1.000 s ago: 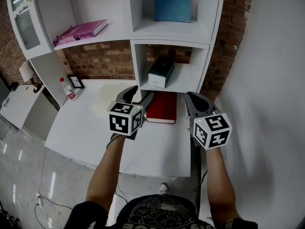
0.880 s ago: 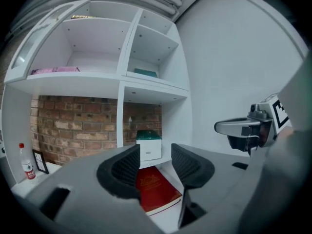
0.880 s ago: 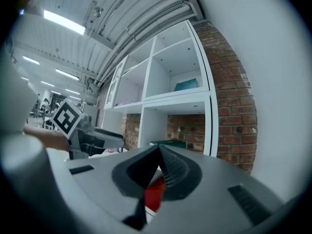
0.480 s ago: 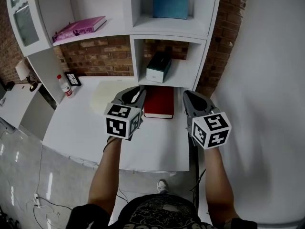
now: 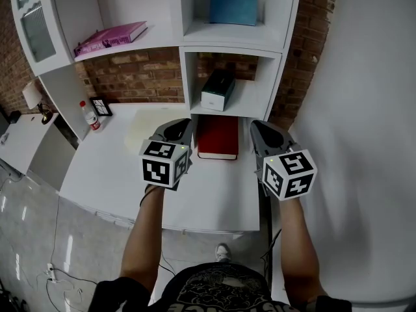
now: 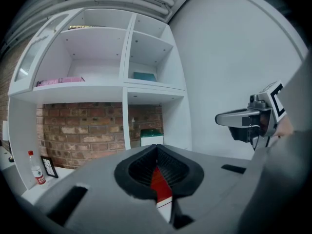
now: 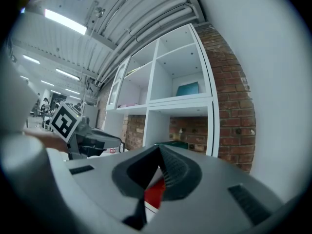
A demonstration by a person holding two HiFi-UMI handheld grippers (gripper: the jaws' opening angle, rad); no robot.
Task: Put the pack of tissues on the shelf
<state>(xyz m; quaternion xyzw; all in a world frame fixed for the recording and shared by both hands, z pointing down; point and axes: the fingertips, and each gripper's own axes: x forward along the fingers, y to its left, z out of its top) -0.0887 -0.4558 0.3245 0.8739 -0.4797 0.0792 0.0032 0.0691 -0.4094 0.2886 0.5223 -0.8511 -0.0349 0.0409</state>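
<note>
The pack of tissues (image 5: 218, 90), a dark green and white box, lies in the lower shelf compartment (image 5: 257, 103); it shows small in the left gripper view (image 6: 151, 136). Both grippers hover side by side over the white desk (image 5: 117, 168), in front of that compartment and apart from the pack. My left gripper (image 5: 181, 127) is shut with nothing between its jaws (image 6: 157, 148). My right gripper (image 5: 261, 129) is also shut and empty (image 7: 158, 151). A red book (image 5: 218, 137) lies on the desk between them, under the shelf's edge.
A pink book (image 5: 110, 39) lies on the left shelf and a blue item (image 5: 234, 2) stands in the upper compartment. A small bottle (image 5: 87, 116) and a picture frame (image 5: 102, 106) stand at the desk's back left. A white wall (image 5: 364, 109) runs close on the right.
The left gripper's jaws have gone from open to shut, with nothing in them. Both grippers have hardly shifted. The tissue pack has stayed in the shelf compartment.
</note>
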